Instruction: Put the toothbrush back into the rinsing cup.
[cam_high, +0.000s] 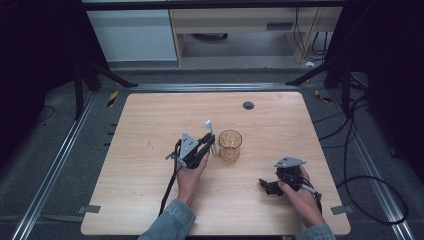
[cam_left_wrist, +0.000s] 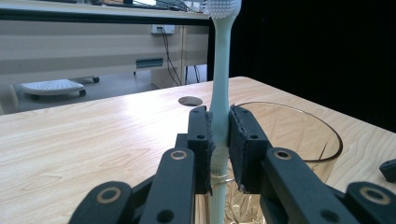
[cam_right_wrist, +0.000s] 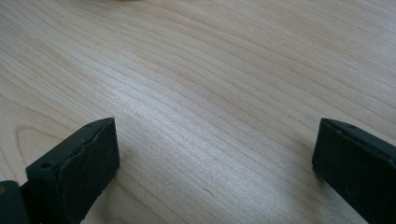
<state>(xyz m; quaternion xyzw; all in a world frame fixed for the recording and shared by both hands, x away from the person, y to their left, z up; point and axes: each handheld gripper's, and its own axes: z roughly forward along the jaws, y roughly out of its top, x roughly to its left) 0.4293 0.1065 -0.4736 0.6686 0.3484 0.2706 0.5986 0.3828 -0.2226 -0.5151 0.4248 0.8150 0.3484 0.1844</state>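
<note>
Near the middle of the wooden table (cam_high: 150, 165), the left gripper (cam_high: 209, 142) holds a pale toothbrush (cam_high: 209, 131) upright, its black jaws clamped on the handle. From the left gripper view the handle (cam_left_wrist: 219, 93) rises straight between the two pads (cam_left_wrist: 243, 144), with the white bristled head (cam_left_wrist: 224, 7) at the top edge, and its lower part runs down past the jaws. Just beside the gripper, on its right in the high view, stands an amber glass tumbler (cam_high: 230, 145) with a patterned wall; the left gripper view shows the tumbler's round rim (cam_left_wrist: 299, 133) right behind and below the jaws, the toothbrush handle at its near edge. Whether the handle's end rests inside the glass or outside it cannot be told. A small round dark grommet (cam_high: 248, 105) sits in the tabletop toward the far edge, also visible past the jaws (cam_left_wrist: 190, 101).

At the right side of the table, well apart from the tumbler, the right gripper (cam_high: 267, 186) is held low by the person's right hand (cam_high: 300, 197). Its jaws stand wide apart over bare wood (cam_right_wrist: 210, 116), with nothing between them
</note>
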